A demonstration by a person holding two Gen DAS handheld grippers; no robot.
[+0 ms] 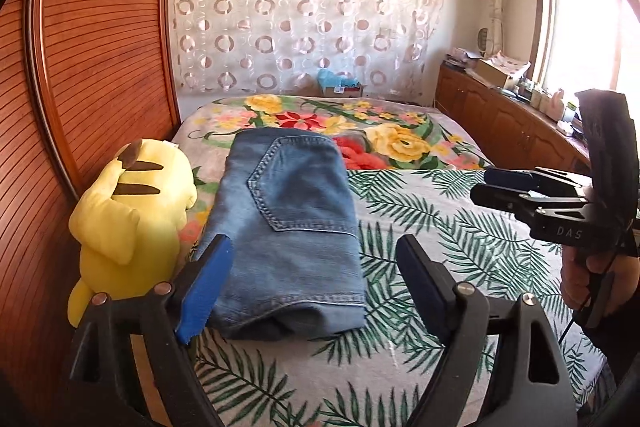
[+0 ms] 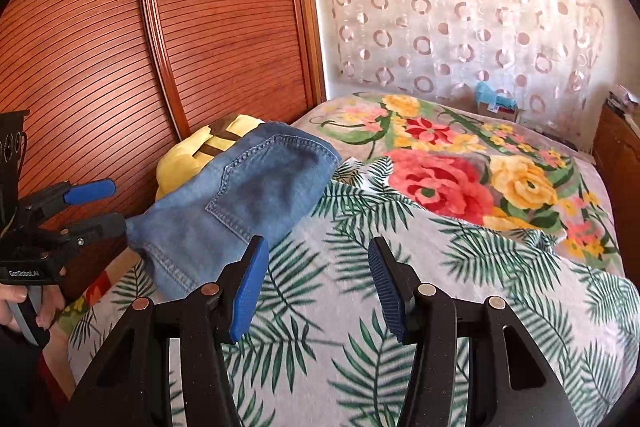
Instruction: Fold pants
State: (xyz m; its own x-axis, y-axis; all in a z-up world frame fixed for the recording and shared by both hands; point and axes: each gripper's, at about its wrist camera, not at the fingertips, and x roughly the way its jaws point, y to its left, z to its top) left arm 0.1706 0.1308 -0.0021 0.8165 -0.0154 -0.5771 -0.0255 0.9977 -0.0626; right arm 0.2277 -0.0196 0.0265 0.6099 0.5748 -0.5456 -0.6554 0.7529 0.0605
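Plush toy (image 1: pixel 132 211) flanks jeans (image 1: pixel 288 227); right side open.

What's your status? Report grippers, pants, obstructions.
Left gripper open, empty. Right gripper open, empty. Pants folded on bed, released. Plush toy touching pants' left edge.

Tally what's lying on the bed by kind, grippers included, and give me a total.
Folded jeans: 1
Yellow plush toy: 1
Bed covers, leaf-print sheet and floral blanket: 2
Grippers, left gripper and right gripper, both open and empty: 2
Total: 6
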